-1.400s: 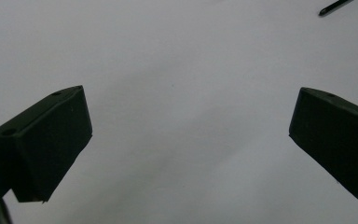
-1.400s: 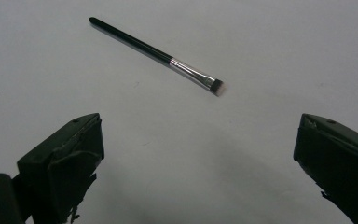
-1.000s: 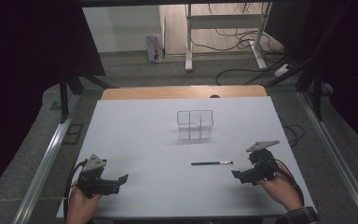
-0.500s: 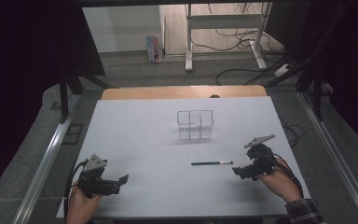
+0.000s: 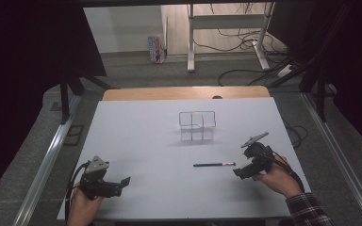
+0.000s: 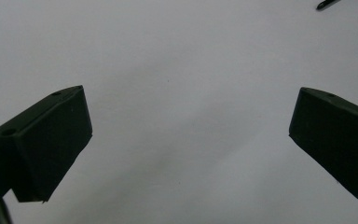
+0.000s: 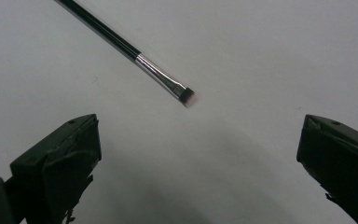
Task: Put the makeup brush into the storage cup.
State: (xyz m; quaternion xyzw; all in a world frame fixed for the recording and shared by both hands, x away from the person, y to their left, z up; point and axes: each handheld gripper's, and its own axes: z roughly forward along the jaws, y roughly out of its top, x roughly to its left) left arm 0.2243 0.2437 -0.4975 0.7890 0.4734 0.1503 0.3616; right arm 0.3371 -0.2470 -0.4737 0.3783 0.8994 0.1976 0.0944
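Note:
A thin black brush (image 5: 214, 165) with a silver ferrule lies flat on the white table (image 5: 141, 141), right of centre. My right gripper (image 5: 238, 173) rests just right of its bristle end, open and empty. In the right gripper view the brush (image 7: 121, 42) runs in from the upper left, and its bristle tip (image 7: 186, 95) lies a little ahead of the open right gripper (image 7: 198, 121). My left gripper (image 5: 122, 181) sits at the near left, open and empty, pointing right. Past the left gripper (image 6: 191, 107), the brush handle end (image 6: 328, 3) peeks in at the top right.
A clear plastic organiser (image 5: 197, 125) with several compartments stands at the table's middle, behind the brush. A wooden strip (image 5: 184, 92) edges the far side. Beyond it are floor cables (image 5: 245, 70) and a desk frame (image 5: 226, 28).
The right hand has shifted slightly forward and left, bringing its gripper a little closer to the brush's bristle end. The left gripper and the brush have not moved.

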